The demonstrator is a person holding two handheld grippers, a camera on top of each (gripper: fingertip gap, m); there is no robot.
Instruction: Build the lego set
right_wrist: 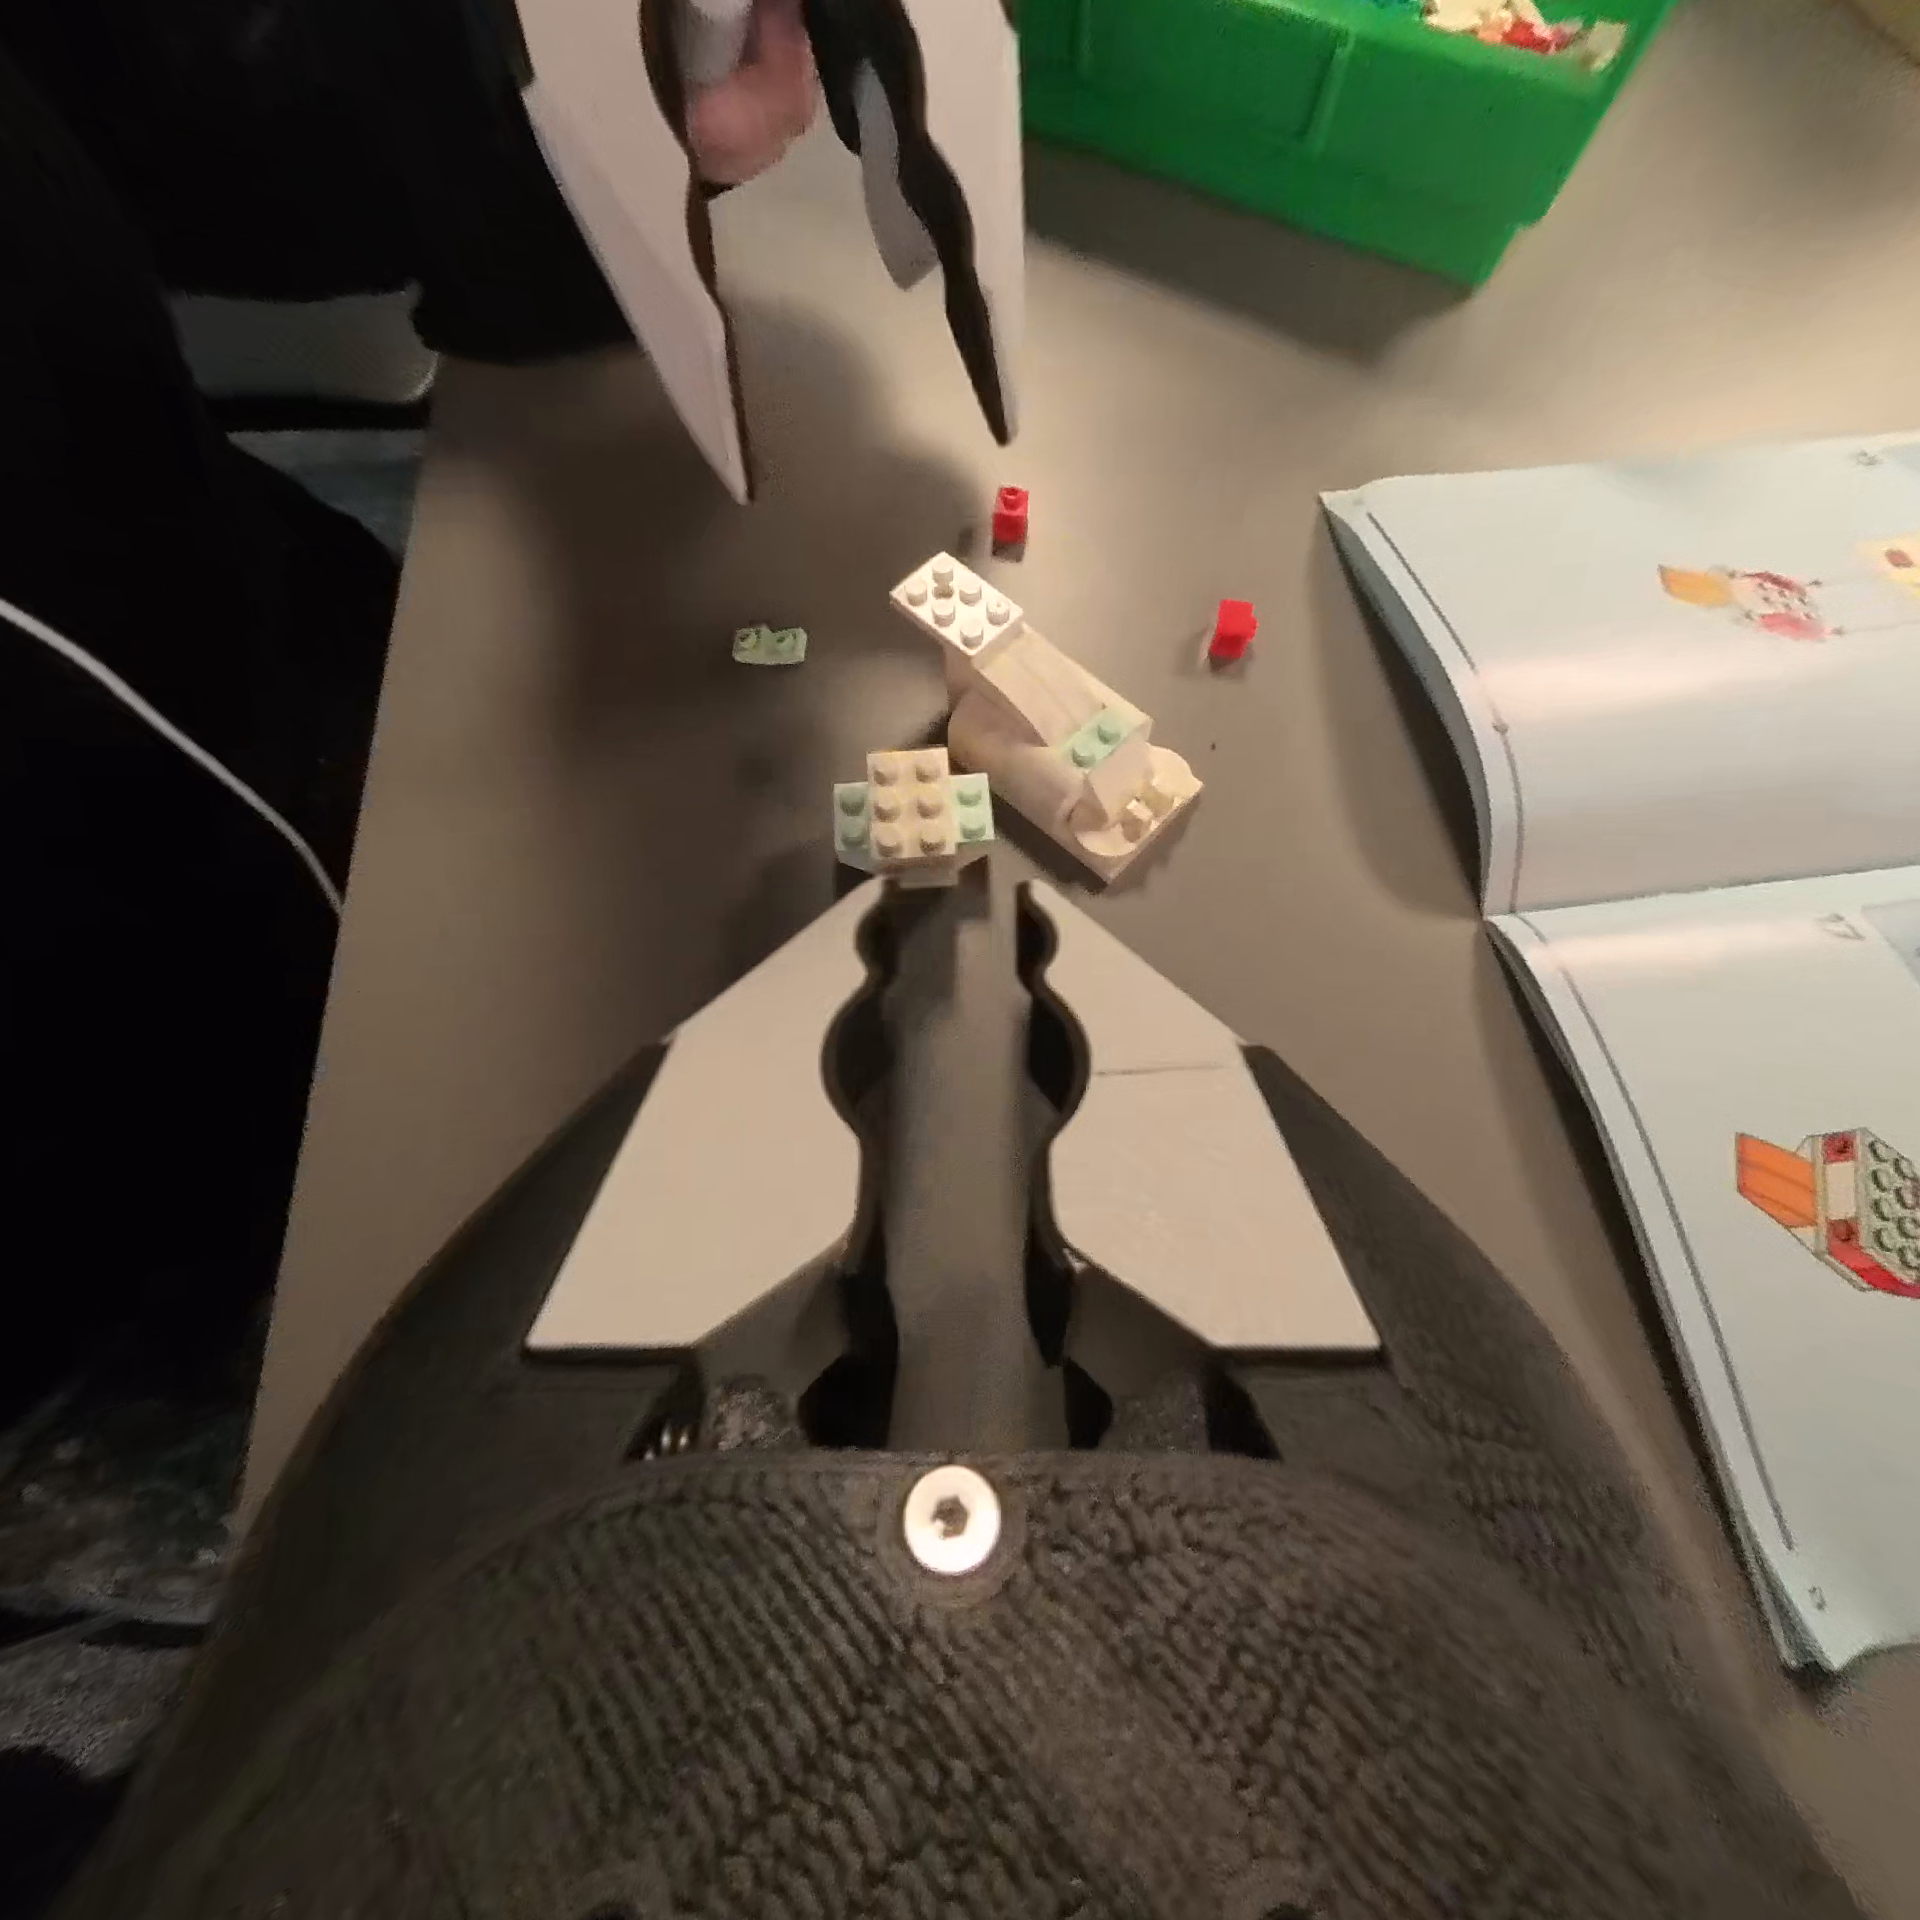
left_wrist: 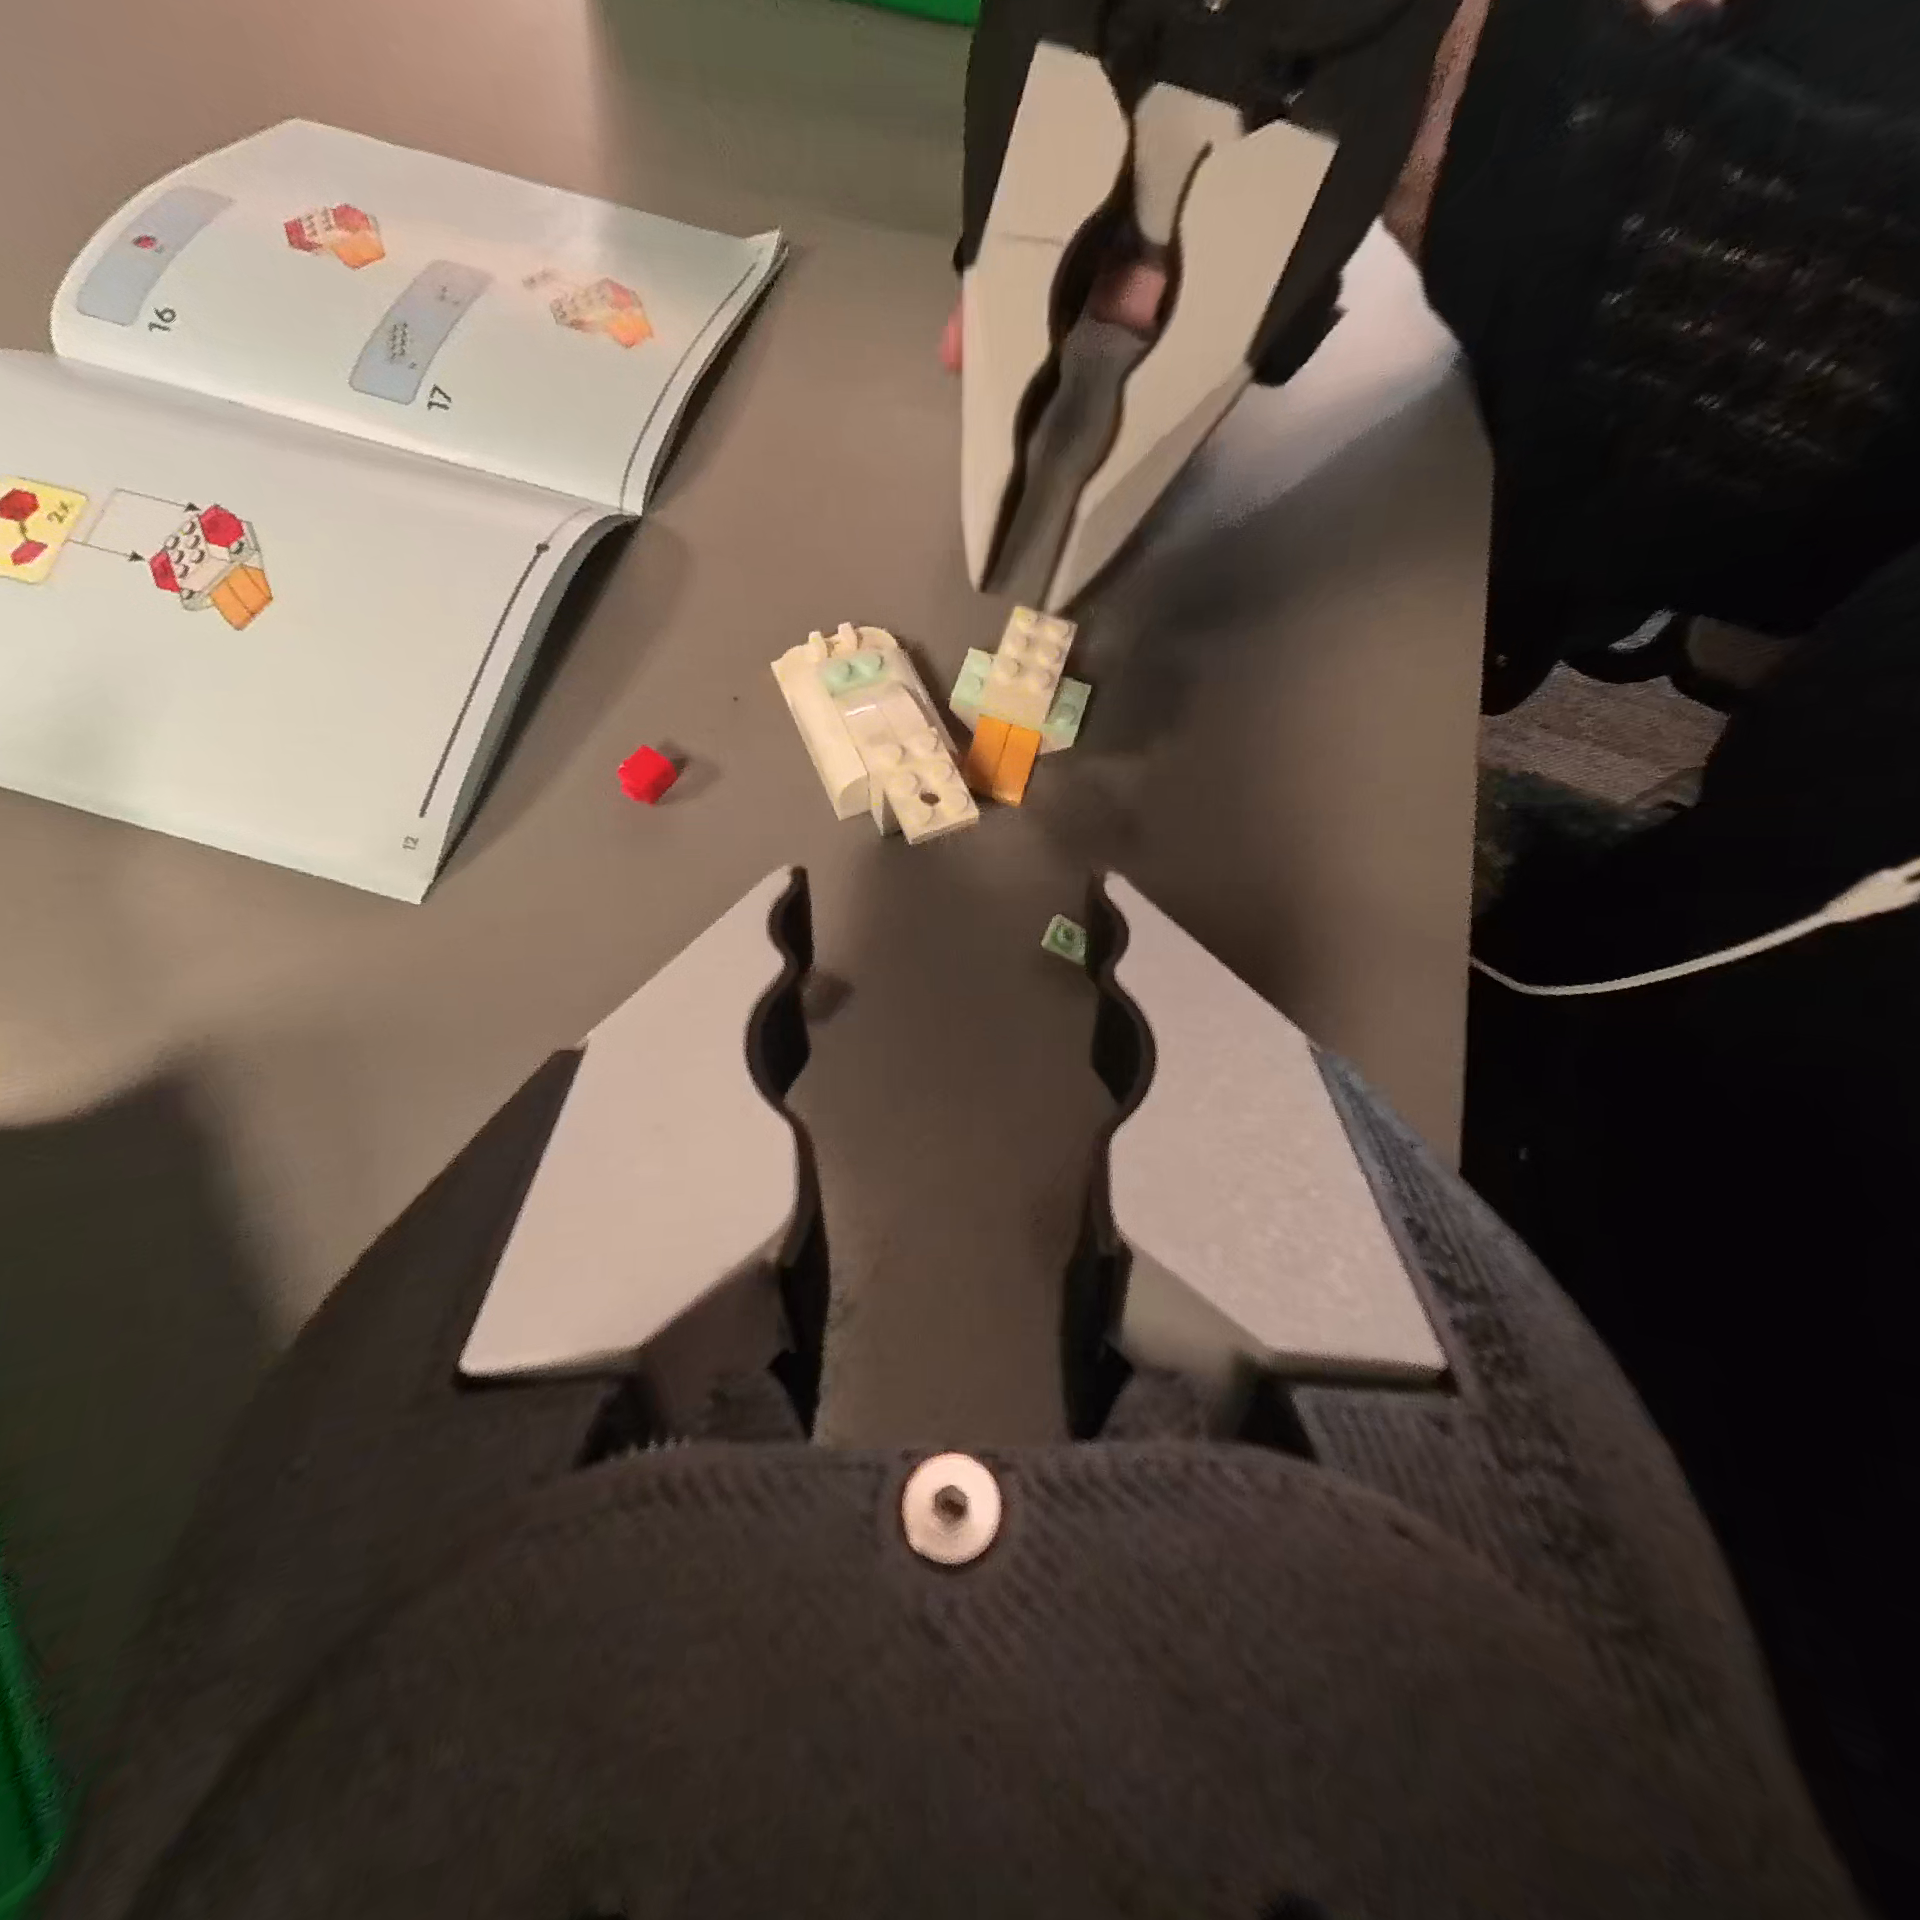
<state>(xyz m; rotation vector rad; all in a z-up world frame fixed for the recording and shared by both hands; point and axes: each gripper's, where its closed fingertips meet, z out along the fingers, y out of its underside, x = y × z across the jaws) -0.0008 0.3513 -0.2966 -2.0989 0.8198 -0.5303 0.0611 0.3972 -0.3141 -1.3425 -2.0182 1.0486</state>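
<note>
Mid-build: two sub-assemblies unjoined.
Your left gripper gapes wide, your right gripper narrowly; both empty. Red bricks remain loose.

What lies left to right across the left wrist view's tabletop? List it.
Instruction booklet → red brick → white assembly → orange-and-mint assembly.

Left wrist view rides low over the counter, looking forward and down along its own hand-held gripper. Right wrist view faces it from the opposite side, equally close. Both share the middle: the white build, the orange-footed build, the open booklet.
</note>
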